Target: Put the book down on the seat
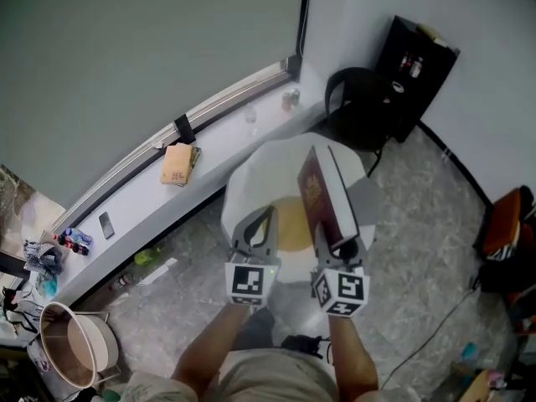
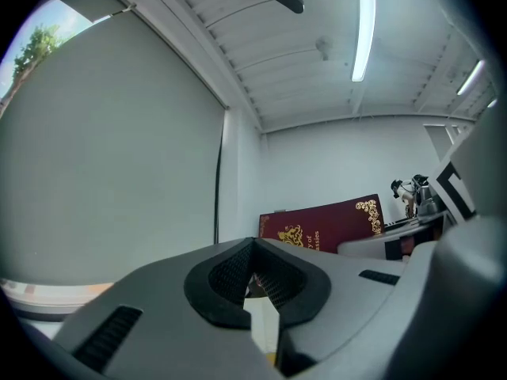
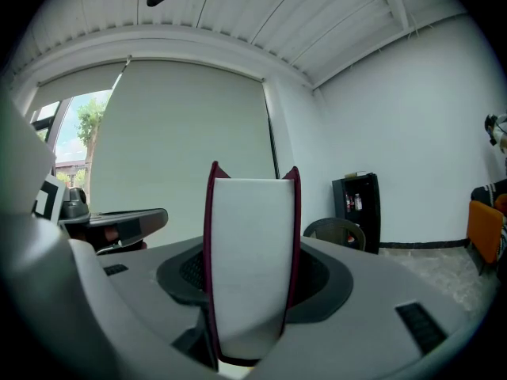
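Note:
A thick maroon book (image 1: 322, 195) with gold print stands on edge, white pages facing up, and my right gripper (image 1: 337, 243) is shut on its near end. It hangs over a round white seat (image 1: 255, 167) with a yellow centre. The right gripper view looks along the book's page edge (image 3: 252, 267), with a dark pad of my right gripper (image 3: 252, 287) pressed on each cover. To the book's left my left gripper (image 1: 266, 218) is shut, its tips together and nothing between them. The left gripper view shows those tips (image 2: 253, 248) meeting, with the book's cover (image 2: 333, 224) behind them.
A white window ledge (image 1: 142, 195) curves behind the seat, with a tan notebook (image 1: 179, 164) and a phone (image 1: 106, 224) on it. A black chair (image 1: 356, 99) and a black cabinet (image 1: 414, 65) stand at the back right. A pot (image 1: 71, 350) sits at the lower left.

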Demonstrator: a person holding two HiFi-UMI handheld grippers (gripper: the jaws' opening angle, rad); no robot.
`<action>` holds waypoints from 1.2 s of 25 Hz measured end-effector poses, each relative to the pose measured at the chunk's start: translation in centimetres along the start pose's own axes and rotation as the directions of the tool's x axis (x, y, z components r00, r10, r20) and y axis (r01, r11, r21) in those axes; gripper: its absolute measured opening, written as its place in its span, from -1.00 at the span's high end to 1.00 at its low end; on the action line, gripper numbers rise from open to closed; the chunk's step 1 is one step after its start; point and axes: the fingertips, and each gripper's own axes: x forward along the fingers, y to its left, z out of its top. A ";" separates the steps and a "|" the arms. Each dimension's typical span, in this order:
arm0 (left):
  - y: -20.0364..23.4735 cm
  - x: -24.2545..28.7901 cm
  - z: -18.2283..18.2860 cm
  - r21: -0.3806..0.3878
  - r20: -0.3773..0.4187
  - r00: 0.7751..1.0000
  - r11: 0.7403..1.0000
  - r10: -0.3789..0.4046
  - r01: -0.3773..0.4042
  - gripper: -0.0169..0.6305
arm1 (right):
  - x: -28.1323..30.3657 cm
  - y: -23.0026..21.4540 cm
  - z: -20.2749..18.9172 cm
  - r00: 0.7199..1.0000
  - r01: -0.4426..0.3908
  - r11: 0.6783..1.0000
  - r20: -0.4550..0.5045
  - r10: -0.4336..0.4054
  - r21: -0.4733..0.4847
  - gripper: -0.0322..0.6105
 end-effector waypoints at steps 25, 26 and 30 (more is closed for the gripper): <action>2.7 12.2 -16.8 -0.040 -0.268 0.963 0.999 -0.017 0.007 0.93 | 12.2 -4.5 -14.6 0.956 0.029 0.993 -0.292 0.006 0.116 0.20; 2.1 12.8 -17.6 -0.041 -0.279 0.960 0.999 -0.019 0.007 0.93 | 12.4 -5.4 -15.4 0.952 0.029 0.992 -0.306 0.010 0.123 0.20; -0.9 15.6 -22.1 -0.062 -0.321 0.946 0.998 -0.043 0.025 0.93 | 13.2 -9.2 -19.7 0.928 0.041 0.987 -0.372 0.018 0.153 0.20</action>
